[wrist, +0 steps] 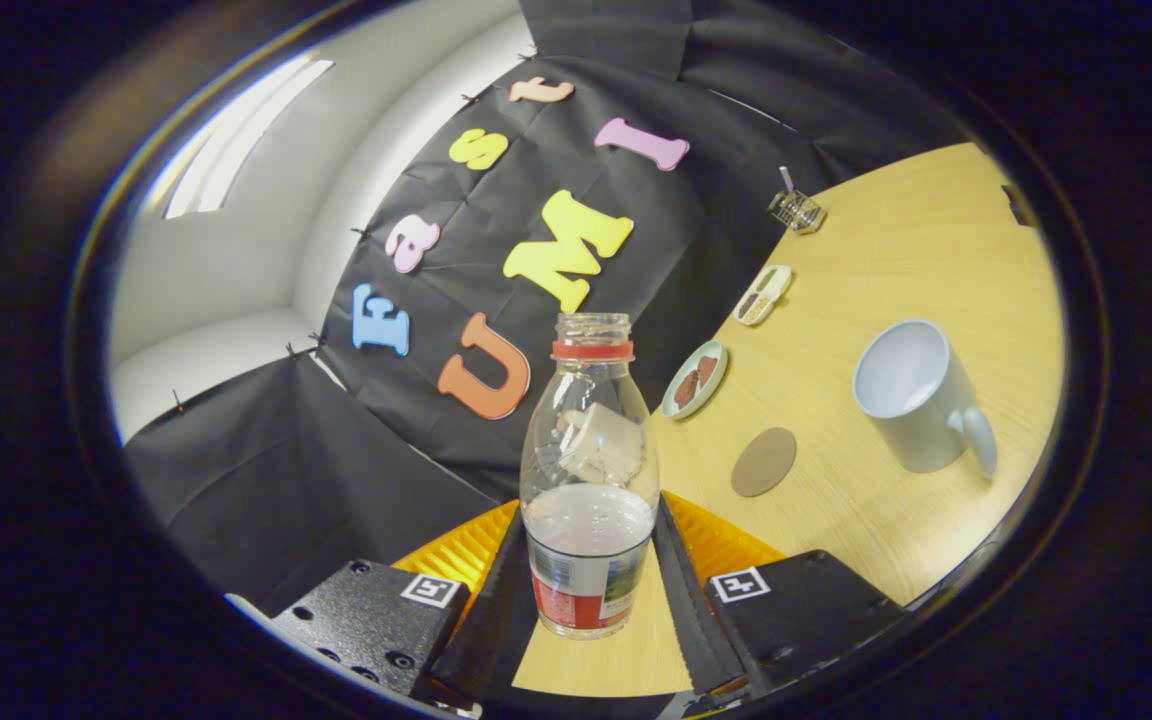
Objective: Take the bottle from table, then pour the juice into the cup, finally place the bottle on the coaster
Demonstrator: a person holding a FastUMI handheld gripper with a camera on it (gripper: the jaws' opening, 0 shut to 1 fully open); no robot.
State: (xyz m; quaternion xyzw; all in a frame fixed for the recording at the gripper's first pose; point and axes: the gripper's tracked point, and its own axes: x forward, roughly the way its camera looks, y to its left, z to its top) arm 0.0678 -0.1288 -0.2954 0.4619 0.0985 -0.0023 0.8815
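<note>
A clear plastic bottle with a red neck ring, no cap and a red-and-white label stands between my fingers. Pale juice fills about its lower third. My gripper is shut on the bottle, with both fingers pressing on its lower sides at the label. The wooden table appears tilted behind it. A round brown coaster lies on the table just beyond my right finger. Farther right stands a white mug, empty inside, its handle turned toward me.
Beyond the coaster sits a small green plate with brown pieces. Behind it lies a long white dish, and a wire basket stands at the table's far edge. Black cloth hangs behind and left of the bottle.
</note>
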